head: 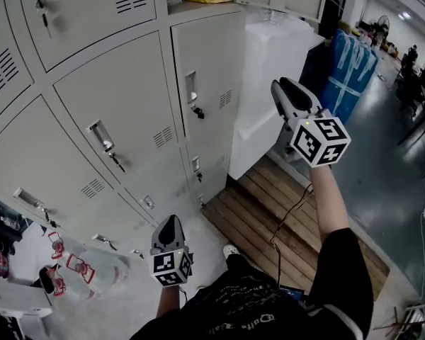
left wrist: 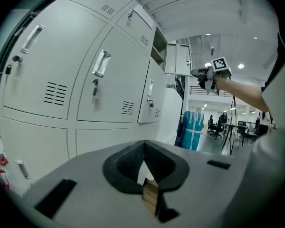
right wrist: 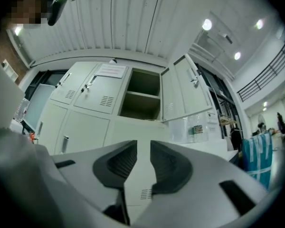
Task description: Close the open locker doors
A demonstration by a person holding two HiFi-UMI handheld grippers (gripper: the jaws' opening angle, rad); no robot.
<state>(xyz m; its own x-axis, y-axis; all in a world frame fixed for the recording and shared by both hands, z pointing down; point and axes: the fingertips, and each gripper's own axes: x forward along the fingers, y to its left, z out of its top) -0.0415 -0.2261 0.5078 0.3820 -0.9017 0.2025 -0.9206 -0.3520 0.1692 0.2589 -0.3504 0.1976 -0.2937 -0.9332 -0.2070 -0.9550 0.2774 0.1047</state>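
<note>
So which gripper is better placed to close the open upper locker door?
Right. The right gripper is raised toward the open door; the left gripper hangs low beside closed lockers.

light: your ceiling lamps (right wrist: 206, 24) shine bright and even on the lockers (head: 127, 105).
glare: you get sheen on the floor (head: 382, 154).
edges: your gripper views bend, corners go black.
focus: nearest parts look soft.

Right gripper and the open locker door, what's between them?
Nothing. In the right gripper view the stretch from the right gripper up to the open door is bare; only closed locker fronts show behind it.
</note>
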